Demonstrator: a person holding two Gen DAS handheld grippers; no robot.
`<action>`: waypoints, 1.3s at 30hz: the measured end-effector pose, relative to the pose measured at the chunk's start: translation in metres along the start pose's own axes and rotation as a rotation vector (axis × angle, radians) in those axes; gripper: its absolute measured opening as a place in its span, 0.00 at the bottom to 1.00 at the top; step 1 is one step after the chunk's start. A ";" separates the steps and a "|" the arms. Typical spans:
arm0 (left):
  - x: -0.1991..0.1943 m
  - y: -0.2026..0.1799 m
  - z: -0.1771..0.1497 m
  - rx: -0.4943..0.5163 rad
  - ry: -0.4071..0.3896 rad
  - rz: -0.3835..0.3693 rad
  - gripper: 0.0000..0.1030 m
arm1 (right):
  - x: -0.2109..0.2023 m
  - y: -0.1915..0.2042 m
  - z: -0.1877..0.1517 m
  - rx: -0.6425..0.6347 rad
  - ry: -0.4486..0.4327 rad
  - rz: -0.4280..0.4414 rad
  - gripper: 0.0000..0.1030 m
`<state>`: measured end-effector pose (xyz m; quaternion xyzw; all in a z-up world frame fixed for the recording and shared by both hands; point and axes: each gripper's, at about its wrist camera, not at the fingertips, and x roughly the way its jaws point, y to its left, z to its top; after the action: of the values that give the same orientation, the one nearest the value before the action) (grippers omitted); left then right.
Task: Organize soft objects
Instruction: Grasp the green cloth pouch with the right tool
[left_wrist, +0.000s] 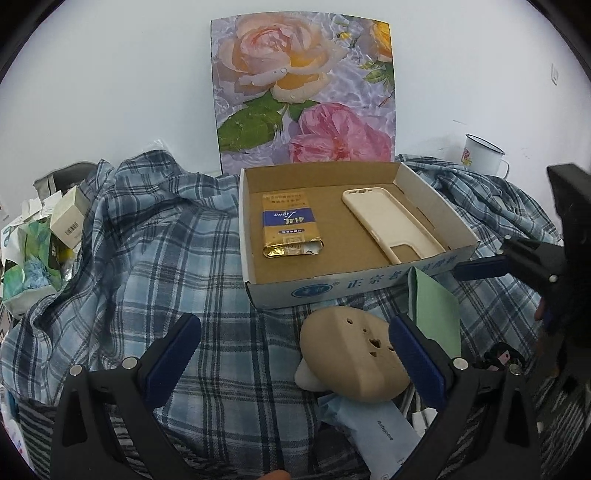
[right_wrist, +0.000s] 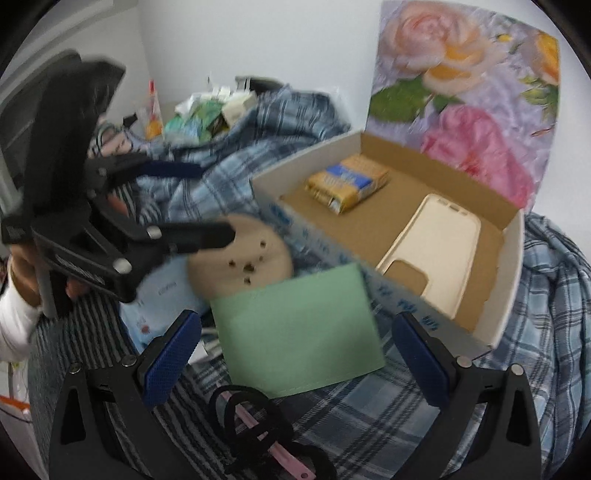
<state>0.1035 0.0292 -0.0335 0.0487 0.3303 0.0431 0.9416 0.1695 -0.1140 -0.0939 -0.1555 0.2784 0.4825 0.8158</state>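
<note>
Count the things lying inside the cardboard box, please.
2. A gold and blue packet lies on the left of the cardboard box; a cream phone case lies on the right. None seems hidden.

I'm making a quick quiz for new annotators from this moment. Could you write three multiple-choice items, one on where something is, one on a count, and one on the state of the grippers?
1. Where does the cream phone case lie?
A. Inside the cardboard box
B. On the green cloth
C. Under the tan round pad

2. How many things lie in the cardboard box?
A. None
B. Two
C. Four

3. How do the jaws of both grippers stand?
A. Both shut on cloth
B. Left shut, right open
C. Both open, holding nothing

Answers: 1 A, the phone case rests on the floor of the cardboard box. 2 B, only the case and a gold packet are in it. 3 C, the left gripper and right gripper show wide gaps; the green cloth and tan round pad lie loose.
</note>
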 end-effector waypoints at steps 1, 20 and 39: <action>0.000 0.000 0.000 -0.001 0.001 0.000 1.00 | 0.003 0.001 -0.001 -0.009 0.010 -0.016 1.00; 0.003 -0.004 -0.001 0.016 0.023 -0.069 1.00 | 0.022 0.000 -0.002 -0.022 0.083 -0.005 0.99; 0.017 -0.031 -0.012 0.203 0.091 -0.123 0.91 | -0.014 -0.028 0.002 0.139 -0.049 -0.050 0.98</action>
<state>0.1103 0.0014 -0.0573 0.1213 0.3778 -0.0464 0.9167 0.1898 -0.1365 -0.0842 -0.0934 0.2871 0.4452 0.8430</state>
